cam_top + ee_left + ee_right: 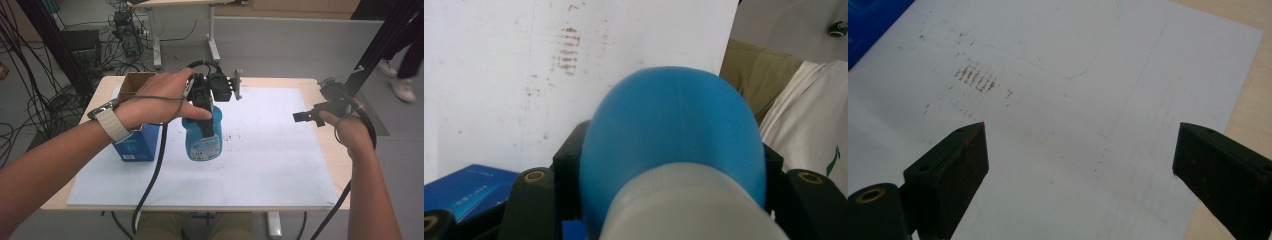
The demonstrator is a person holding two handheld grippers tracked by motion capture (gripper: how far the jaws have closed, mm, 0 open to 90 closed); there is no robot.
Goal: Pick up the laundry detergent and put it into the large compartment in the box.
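Hanging from the left gripper (206, 131), the blue bottle (203, 142) clears the paper (270, 165).

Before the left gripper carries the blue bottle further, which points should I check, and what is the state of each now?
1. Left gripper closed on the blue bottle: ok; in the left gripper view the jaws stand on both sides of it.
2. Bottle off the white paper sheet: ok, it hangs above the sheet.
3. Bottle cap tight: cannot tell.
4. Open blue box apart from the bottle: ok, it stands beside it, at the left in the high view.
5. Right gripper open and holding nothing: ok, bare paper shows between its jaws.
6. Right hand away from the bottle: ok.
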